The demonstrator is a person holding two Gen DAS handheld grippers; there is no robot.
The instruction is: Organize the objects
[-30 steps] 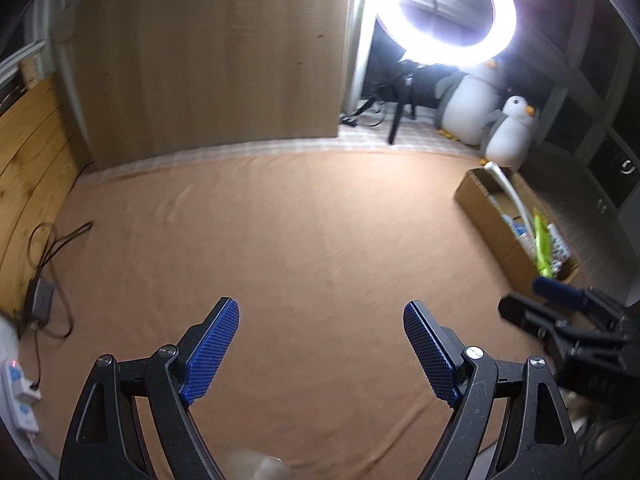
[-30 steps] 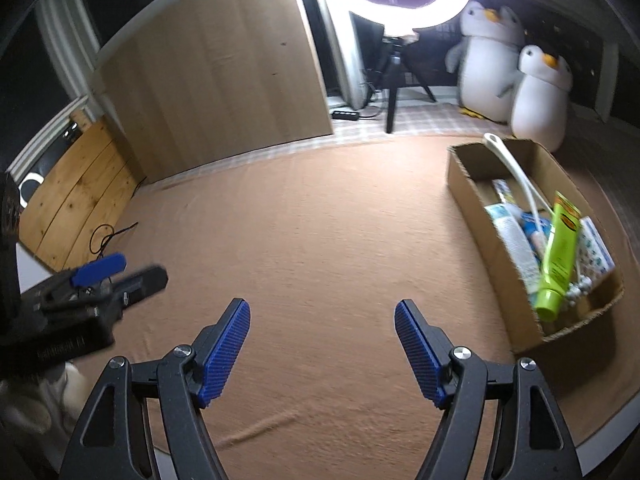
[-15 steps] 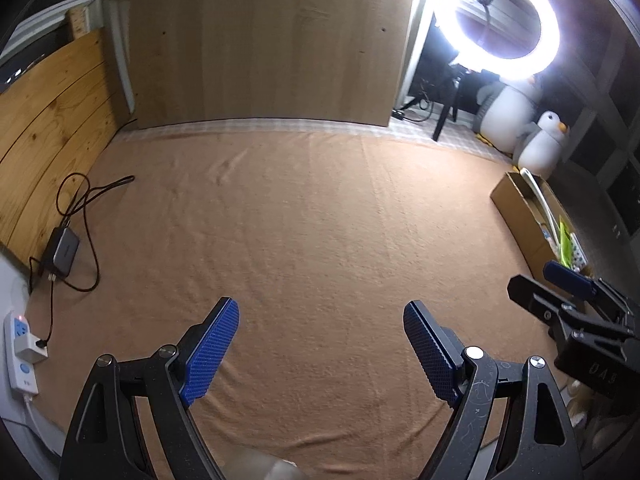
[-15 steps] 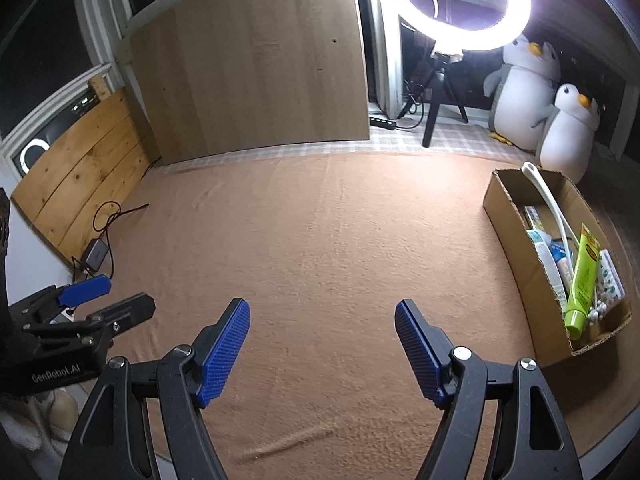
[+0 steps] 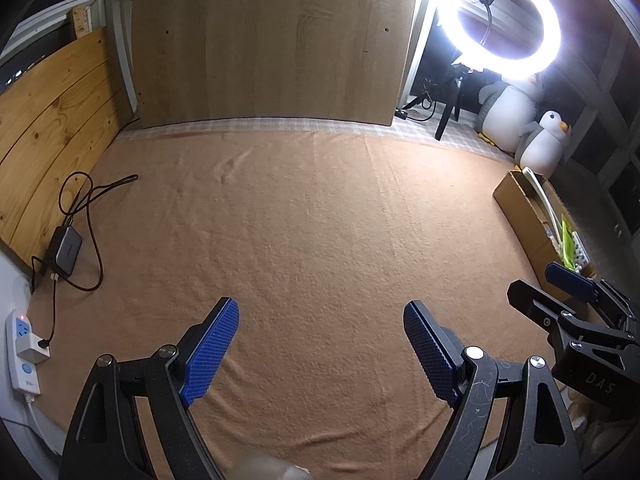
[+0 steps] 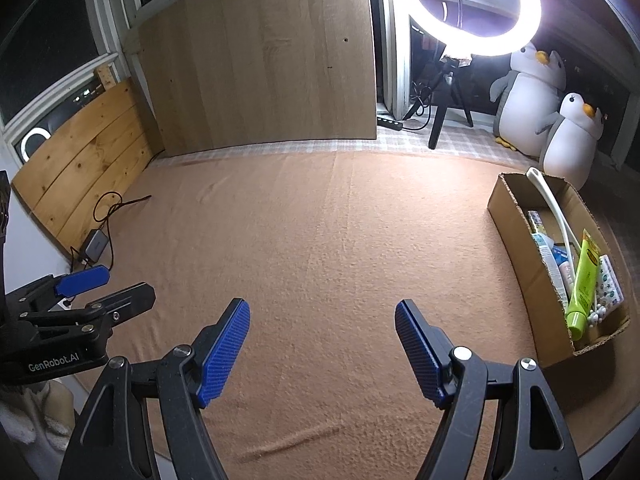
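- At the right edge of the tan cloth (image 6: 320,240) sat the cardboard box (image 6: 516,240), and the sorted things lay inside it: a green tube (image 6: 584,280), a white long-handled piece (image 6: 554,210) leaning over the far end, a patterned packet (image 6: 608,282) and some smaller packs I could not tell apart.
- My right gripper (image 6: 322,350) hung over the cloth near the front, its blue pads spread wide with nothing between them.
- My left gripper (image 5: 320,350) was likewise released and empty, off to the left of the right one.
- Beyond the box stood two plush penguins (image 6: 536,100) and a lit ring light (image 6: 476,4) on a tripod.
- Along the left side lay a black adapter (image 5: 66,250) with its cable, and a white power strip (image 5: 22,354).
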